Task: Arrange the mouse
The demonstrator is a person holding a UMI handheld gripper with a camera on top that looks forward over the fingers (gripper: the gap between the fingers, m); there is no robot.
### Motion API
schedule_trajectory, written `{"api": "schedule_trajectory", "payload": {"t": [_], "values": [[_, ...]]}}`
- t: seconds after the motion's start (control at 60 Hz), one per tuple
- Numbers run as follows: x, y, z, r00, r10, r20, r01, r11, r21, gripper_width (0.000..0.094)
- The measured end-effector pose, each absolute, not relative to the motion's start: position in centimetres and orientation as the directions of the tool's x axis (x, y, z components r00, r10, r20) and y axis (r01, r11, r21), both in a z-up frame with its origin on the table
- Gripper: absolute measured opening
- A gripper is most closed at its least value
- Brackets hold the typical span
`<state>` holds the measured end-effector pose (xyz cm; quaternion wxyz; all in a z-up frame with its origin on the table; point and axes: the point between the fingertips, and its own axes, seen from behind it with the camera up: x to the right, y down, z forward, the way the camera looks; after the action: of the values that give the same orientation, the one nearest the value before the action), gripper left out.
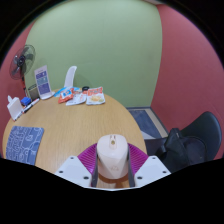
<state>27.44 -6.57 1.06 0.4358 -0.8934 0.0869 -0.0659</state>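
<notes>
A beige computer mouse [111,157] sits between my gripper's [111,172] two fingers, its scroll wheel toward the far side. The purple pads [88,157] press against both of its sides. The gripper holds the mouse above the round wooden table [70,125], near the table's near edge.
A patterned blue-grey mat [22,143] lies on the table to the left. At the table's far side stand a small fan [24,60], a calendar card [43,80], packets and small boxes [85,96]. A black office chair [190,145] stands to the right, a floor mat [148,122] beyond the table.
</notes>
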Motion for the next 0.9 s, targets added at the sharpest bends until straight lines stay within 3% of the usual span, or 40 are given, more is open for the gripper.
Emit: {"api": "schedule_trajectory", "payload": {"t": [0.083,0.283,0.383,0.467,0.683,0.8,0.9], "values": [[27.0,-6.3,5.8,0.972,-0.228,0.049,-0.087,-0.549,-0.832,0.0409],[19.2,-5.6,21.3,0.977,-0.214,0.003,-0.073,-0.344,-0.936,0.0409],[10.3,-5.2,23.6,0.991,-0.124,-0.049,-0.086,-0.309,-0.947,0.0408],[2.3,-4.6,21.2,0.994,-0.040,-0.102,-0.109,-0.359,-0.927,0.0407],[-9.6,-5.1,5.0,0.994,0.041,-0.098,-0.059,-0.555,-0.830,0.0410],[-10.7,-4.9,1.1,0.996,0.033,-0.079,-0.044,-0.595,-0.803,0.0486],[-11.0,-5.3,-0.1,0.997,0.025,-0.078,-0.047,-0.609,-0.792,0.0552]]}}
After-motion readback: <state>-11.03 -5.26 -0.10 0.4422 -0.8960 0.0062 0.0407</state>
